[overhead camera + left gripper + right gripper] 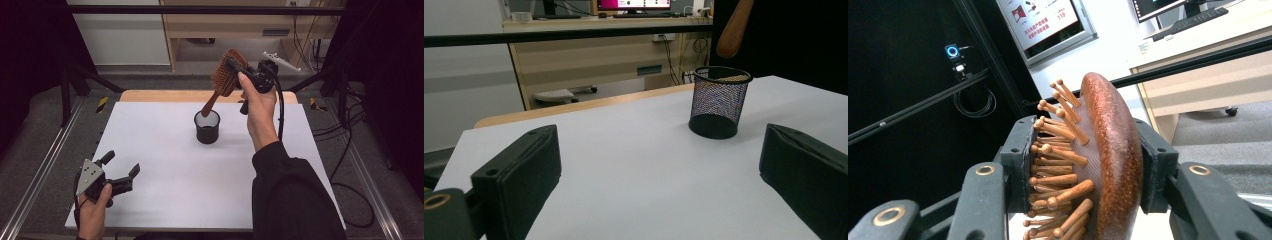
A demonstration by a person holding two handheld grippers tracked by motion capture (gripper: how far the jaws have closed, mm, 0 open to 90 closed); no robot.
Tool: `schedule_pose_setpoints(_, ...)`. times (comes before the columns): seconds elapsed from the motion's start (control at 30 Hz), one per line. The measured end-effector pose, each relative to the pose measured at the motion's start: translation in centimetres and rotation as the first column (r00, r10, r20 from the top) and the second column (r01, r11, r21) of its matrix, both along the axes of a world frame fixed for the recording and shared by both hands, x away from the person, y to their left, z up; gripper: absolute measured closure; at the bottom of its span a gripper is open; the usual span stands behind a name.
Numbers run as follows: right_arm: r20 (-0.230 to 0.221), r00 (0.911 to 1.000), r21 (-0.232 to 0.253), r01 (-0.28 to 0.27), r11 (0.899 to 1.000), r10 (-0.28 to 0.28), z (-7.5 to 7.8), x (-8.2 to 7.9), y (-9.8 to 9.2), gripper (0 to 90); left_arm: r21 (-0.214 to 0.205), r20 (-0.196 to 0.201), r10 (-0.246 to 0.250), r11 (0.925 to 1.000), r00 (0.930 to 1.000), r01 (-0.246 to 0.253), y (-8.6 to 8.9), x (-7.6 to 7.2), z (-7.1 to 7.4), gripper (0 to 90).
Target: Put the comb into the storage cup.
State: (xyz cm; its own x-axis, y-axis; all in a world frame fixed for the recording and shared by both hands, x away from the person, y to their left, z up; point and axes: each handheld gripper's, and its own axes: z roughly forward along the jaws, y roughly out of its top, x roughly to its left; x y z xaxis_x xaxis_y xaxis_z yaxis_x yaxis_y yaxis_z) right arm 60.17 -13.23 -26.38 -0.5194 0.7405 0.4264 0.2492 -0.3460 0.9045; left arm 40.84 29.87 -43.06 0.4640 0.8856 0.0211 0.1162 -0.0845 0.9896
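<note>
A black mesh cup (207, 127) stands upright on the white table (165, 165), a little past its middle toward the far edge; I see nothing resting inside it, though its floor is dark behind the mesh in the left gripper view and I cannot make out the bottom fully. Above it I hold a wooden hairbrush (225, 77) in my right gripper (245, 70), lifted clear of the table, with the jaws clamped on the brush head: one pad presses the pin side, the other the rounded brown back, as the right gripper view shows up close. The handle slants down toward the cup, its tip hanging just above the rim on the far side and not yet inside; in the left gripper view only that rounded tip (734, 27) enters at the top, the rest of the brush cut off. My left gripper (120, 170) rests low near the table's near left corner, held in my left hand (95, 210), jaws spread wide with nothing between them, pointed across the table toward the cup. My right sleeve (290, 195) covers part of the table's near right side.
</note>
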Motion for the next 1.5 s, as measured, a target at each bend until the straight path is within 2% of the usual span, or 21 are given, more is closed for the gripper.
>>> schedule_pose_setpoints(0.97, -0.007, 0.9999, -0.046, 0.009, 0.999, -0.01, -0.4, 0.56, 0.08, 51.2, -0.005, 0.007, 0.004, 1.0, 1.0, -0.004, 0.11, -0.01, 0.02, 1.5)
schedule_pose_setpoints(1.5, -0.01, 0.9999, -0.052, 0.008, 0.999, -0.008, -0.51, 0.68, 0.11, 51.2, -0.011, 0.005, 0.004, 0.9999, 1.0, -0.004, 0.11, 0.01, 0.04, 1.5)
